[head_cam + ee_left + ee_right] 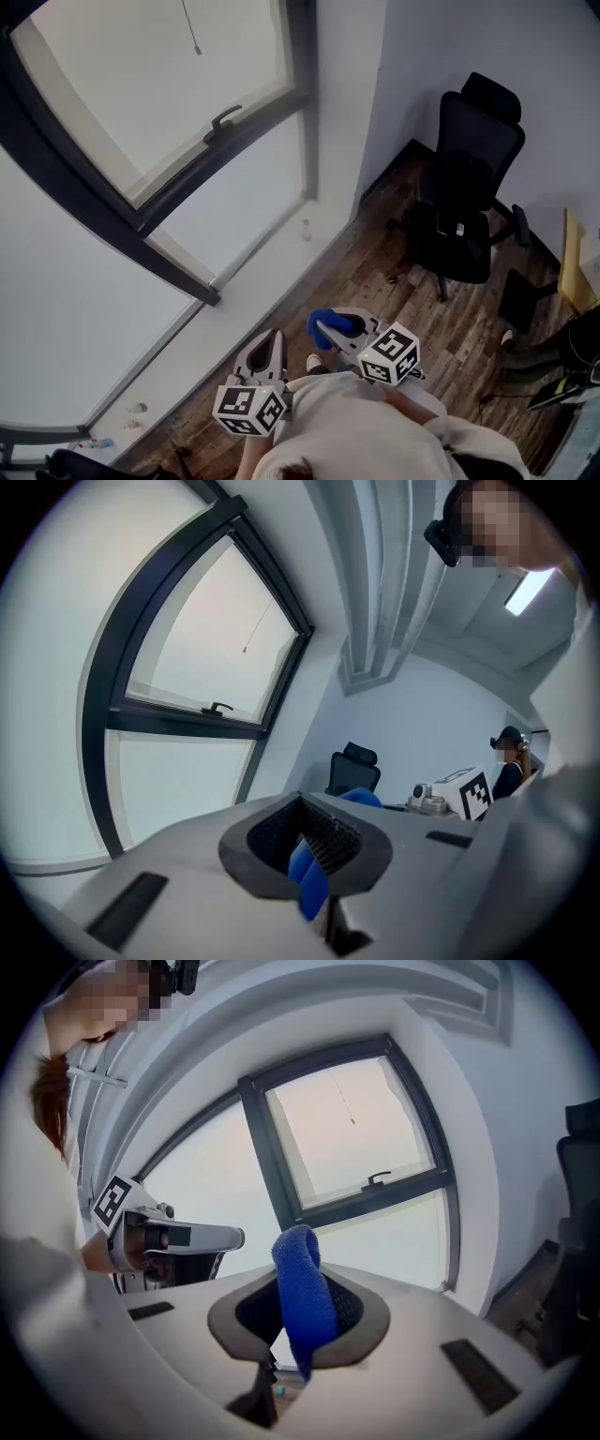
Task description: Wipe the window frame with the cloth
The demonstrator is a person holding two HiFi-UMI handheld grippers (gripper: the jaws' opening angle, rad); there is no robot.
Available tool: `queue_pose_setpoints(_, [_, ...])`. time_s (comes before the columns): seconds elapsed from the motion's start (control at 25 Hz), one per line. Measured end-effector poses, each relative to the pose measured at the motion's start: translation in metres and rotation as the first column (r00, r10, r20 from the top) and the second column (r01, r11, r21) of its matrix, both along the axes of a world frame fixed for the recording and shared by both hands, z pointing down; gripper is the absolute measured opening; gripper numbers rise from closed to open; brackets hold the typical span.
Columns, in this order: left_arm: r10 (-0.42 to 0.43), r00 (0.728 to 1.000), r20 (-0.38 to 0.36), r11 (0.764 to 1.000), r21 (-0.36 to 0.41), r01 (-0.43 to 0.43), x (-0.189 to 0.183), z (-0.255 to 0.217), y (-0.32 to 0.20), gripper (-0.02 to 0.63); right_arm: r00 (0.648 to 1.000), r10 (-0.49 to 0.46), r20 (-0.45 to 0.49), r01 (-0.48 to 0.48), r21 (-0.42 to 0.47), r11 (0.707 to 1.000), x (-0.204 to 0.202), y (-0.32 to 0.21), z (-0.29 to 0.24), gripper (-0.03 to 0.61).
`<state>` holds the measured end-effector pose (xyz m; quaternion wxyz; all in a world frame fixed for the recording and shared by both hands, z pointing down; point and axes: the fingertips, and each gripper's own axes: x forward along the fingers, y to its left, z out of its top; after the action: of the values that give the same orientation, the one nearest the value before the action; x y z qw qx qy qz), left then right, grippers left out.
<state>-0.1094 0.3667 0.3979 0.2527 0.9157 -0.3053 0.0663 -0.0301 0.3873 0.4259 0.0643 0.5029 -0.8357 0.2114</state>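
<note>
from above, the head view shows both grippers low in the picture, over the wood floor (394, 272) just beside the pale sill (253, 291), well below the dark window frame (187, 185) and its handle (223, 120). the right gripper (336, 330) has the blue cloth (321, 323) bunched at its tips. the left gripper (272, 339) sits just beside it, and nothing blue shows at its tips from this angle.

the right gripper view makes the hold plain: the right gripper (300, 1309) has its jaws pressed on the cloth (300, 1279), which stands up in a folded loop above the pads and hangs a little below them. behind it are the window frame (403, 1194) and, at the left, the other gripper (178, 1239).

the left gripper view shows the left gripper (305, 832) with its jaws drawn narrow, almost together. a sliver of blue shows in the slit and more blue just above the right-hand jaw, towards the other gripper's marker cube (471, 795). whether that blue is pinched or only seen through the slit cannot be told here.

only this view shows a second person (511, 757) far off by the wall. the black office chair (469, 187) appears in all three views, cut off at the edge of the right gripper view.
</note>
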Motion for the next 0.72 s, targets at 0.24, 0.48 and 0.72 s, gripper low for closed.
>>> queue_pose_setpoints(0.24, [0.007,1.0,0.004,1.0,0.002,-0.008,0.0,0.0,-0.003,0.005,0.999,-0.002,0.044,0.001,0.013,1.0,-0.002,-0.004,-0.003,0.049])
queue_pose_setpoints(0.48, [-0.002,1.0,0.005,1.0,-0.002,0.002,-0.008,0.001,-0.013,0.005,0.998,-0.003,0.067,0.002,0.018,1.0,-0.01,-0.016,-0.003,0.049])
queue_pose_setpoints(0.72, [-0.013,1.0,0.005,1.0,-0.02,0.013,-0.013,0.006,-0.026,0.005,0.998,-0.026,0.051,0.027,-0.017,0.999,-0.017,-0.024,0.002,0.049])
